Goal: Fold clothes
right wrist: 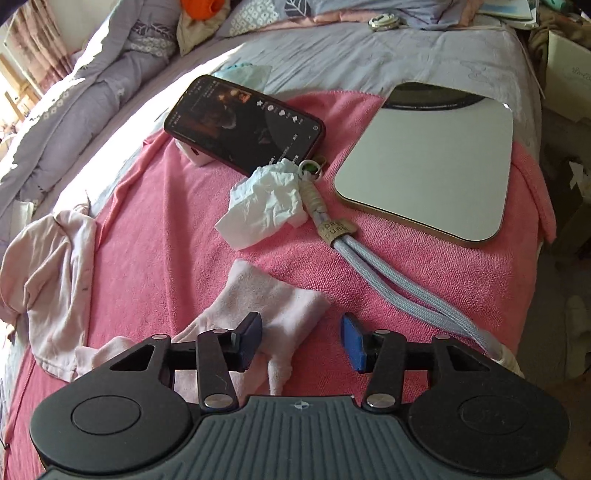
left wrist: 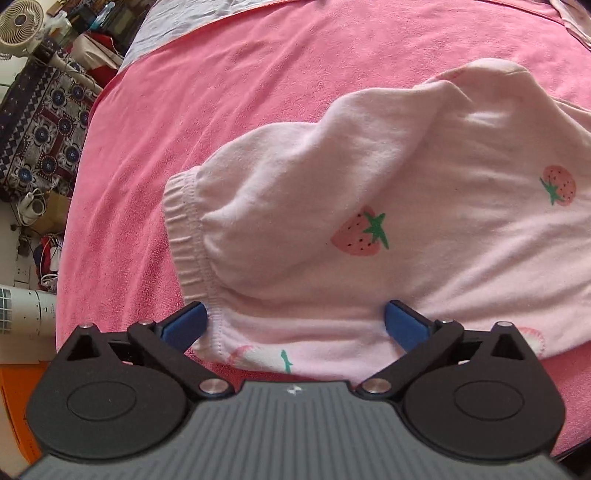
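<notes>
A pale pink garment (left wrist: 388, 192) with a strawberry print lies bunched on the pink towel (left wrist: 221, 92), its elastic band (left wrist: 184, 236) to the left. My left gripper (left wrist: 295, 319) is wide open just above the garment's near edge, one blue pad at each side of that edge and neither pressing on it. In the right wrist view a small pale pink piece of cloth (right wrist: 273, 302) lies on the towel (right wrist: 166, 229). My right gripper (right wrist: 301, 341) hangs over its near end, open; the left fingertip overlaps the cloth and the gap to the right pad shows mostly bare towel.
A phone (right wrist: 243, 122), a crumpled tissue (right wrist: 266, 206), a grey-blue lanyard (right wrist: 399, 288) and a square mirror (right wrist: 432, 162) lie on the far part of the towel. Another pale pink garment (right wrist: 48, 266) sits at the left. A fan (left wrist: 18, 26) and clutter stand beside the bed.
</notes>
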### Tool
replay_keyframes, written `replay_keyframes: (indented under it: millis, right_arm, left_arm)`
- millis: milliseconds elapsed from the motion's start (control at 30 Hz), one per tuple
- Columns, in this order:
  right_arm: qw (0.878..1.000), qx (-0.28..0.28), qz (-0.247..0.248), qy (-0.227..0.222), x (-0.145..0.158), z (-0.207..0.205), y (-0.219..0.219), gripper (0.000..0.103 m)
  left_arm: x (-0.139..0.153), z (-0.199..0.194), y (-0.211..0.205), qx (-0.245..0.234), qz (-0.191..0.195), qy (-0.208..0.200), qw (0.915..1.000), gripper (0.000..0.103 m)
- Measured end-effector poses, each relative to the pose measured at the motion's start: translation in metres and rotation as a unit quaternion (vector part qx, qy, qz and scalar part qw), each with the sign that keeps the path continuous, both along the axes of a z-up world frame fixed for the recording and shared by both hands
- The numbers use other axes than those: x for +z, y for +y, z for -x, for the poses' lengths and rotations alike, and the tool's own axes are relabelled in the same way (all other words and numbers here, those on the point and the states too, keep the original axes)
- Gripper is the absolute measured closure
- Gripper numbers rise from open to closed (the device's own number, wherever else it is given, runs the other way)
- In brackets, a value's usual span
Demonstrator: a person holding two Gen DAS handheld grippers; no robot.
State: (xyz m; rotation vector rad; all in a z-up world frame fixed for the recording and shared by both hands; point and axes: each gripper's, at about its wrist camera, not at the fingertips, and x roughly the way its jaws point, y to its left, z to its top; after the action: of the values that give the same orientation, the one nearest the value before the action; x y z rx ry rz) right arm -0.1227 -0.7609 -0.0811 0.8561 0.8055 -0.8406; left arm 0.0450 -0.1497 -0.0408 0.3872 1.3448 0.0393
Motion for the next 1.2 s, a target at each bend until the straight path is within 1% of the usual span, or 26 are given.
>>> replay_keyframes:
  millis: [33,67,100,167,233,267,333,400,467,500,567,600,633,667,700,733,767,800,833,900,967,1000,1067,1133,1167,1200]
  right_arm:
    - [1.0,0.009,-0.012,-0.01,0.001,-0.001,0.0,0.093]
    - [1.0,0.007,-0.022,-0.014,0.003,-0.002,0.0,0.096]
    - [0.999,0.005,-0.03,-0.018,0.006,-0.003,-0.001,0.096]
    - [1.0,0.001,-0.009,-0.015,0.017,-0.002,-0.004,0.097]
    - [0.999,0.005,0.033,0.001,0.028,-0.001,-0.009,0.097]
    - [0.998,0.018,0.06,0.02,0.03,-0.002,-0.01,0.097]
    - [0.993,0.055,0.089,0.063,0.02,-0.007,-0.014,0.097]
    - [0.987,0.083,0.093,0.1,-0.003,-0.007,-0.014,0.096]
    - [0.974,0.129,0.15,0.114,-0.01,-0.011,-0.002,0.097]
    - [0.962,0.155,0.178,0.134,-0.009,-0.016,0.005,0.095]
    - [0.936,0.199,0.233,0.176,-0.008,-0.023,0.022,0.093]
    - [0.932,0.196,0.241,0.185,-0.004,-0.024,0.025,0.087]
    - [0.932,0.186,0.248,0.189,0.004,-0.023,0.028,0.08]
    - [0.932,0.168,0.261,0.188,0.015,-0.022,0.034,0.076]
    - [0.933,0.16,0.272,0.175,0.025,-0.022,0.041,0.067]
    - [0.933,0.165,0.282,0.147,0.038,-0.023,0.052,0.057]
    - [0.933,0.174,0.291,0.121,0.05,-0.025,0.063,0.053]
    - [0.928,0.203,0.294,0.102,0.055,-0.032,0.076,0.049]
    - [0.922,0.235,0.297,0.085,0.06,-0.041,0.091,0.049]
    - [0.895,0.318,0.303,0.074,0.06,-0.071,0.126,0.049]
    - [0.878,0.368,0.3,0.063,0.053,-0.099,0.154,0.051]
    - [0.873,0.381,0.296,0.064,0.048,-0.11,0.163,0.052]
    - [0.862,0.408,0.291,0.077,0.035,-0.133,0.18,0.052]
    - [0.845,0.441,0.277,0.119,0.014,-0.153,0.194,0.052]
    - [0.84,0.452,0.269,0.135,0.006,-0.16,0.199,0.055]
    - [0.85,0.443,0.254,0.131,0.007,-0.159,0.194,0.07]
  left_arm:
    - [0.0,-0.001,-0.001,-0.001,-0.004,0.003,1.0,0.0]
    - [0.0,-0.001,-0.003,-0.003,-0.008,0.006,0.9999,0.0]
    - [-0.001,-0.002,-0.005,-0.005,-0.013,0.009,0.9999,0.0]
    - [-0.001,-0.002,-0.008,-0.005,-0.019,0.012,0.9997,0.0]
    - [-0.001,-0.002,-0.009,0.0,-0.022,0.014,0.9997,0.0]
    - [-0.001,-0.002,-0.01,0.002,-0.024,0.014,0.9996,0.0]
    - [-0.002,-0.003,-0.013,0.003,-0.028,0.014,0.9995,0.0]
    - [-0.002,-0.003,-0.014,0.003,-0.031,0.014,0.9994,0.0]
    - [-0.004,-0.002,-0.014,0.005,-0.032,0.015,0.9993,0.0]
    - [-0.004,-0.002,-0.015,0.005,-0.033,0.016,0.9993,0.0]
    - [-0.003,-0.003,-0.016,0.006,-0.032,0.015,0.9993,0.0]
    - [-0.003,-0.003,-0.016,0.007,-0.031,0.014,0.9994,0.0]
    - [-0.003,-0.002,-0.016,0.009,-0.03,0.013,0.9994,0.0]
    - [-0.003,-0.001,-0.016,0.01,-0.029,0.011,0.9995,0.0]
    - [-0.002,0.0,-0.017,0.011,-0.027,0.009,0.9995,0.0]
    - [-0.002,0.001,-0.017,0.012,-0.026,0.007,0.9996,0.0]
    - [-0.002,0.003,-0.017,0.013,-0.024,0.005,0.9996,0.0]
    - [-0.001,0.004,-0.017,0.014,-0.023,0.004,0.9996,0.0]
    - [-0.001,0.005,-0.017,0.015,-0.022,0.002,0.9996,0.0]
    - [0.0,0.007,-0.018,0.019,-0.02,0.0,0.9996,0.0]
    - [0.002,0.009,-0.018,0.022,-0.017,0.0,0.9996,0.0]
    - [0.002,0.01,-0.019,0.023,-0.016,-0.001,0.9996,0.0]
    - [0.003,0.013,-0.019,0.021,-0.014,-0.003,0.9997,0.0]
    - [0.004,0.016,-0.018,0.022,-0.011,-0.006,0.9997,0.0]
    - [0.004,0.018,-0.018,0.023,-0.009,-0.008,0.9997,0.0]
    - [0.005,0.019,-0.018,0.023,-0.008,-0.009,0.9997,0.0]
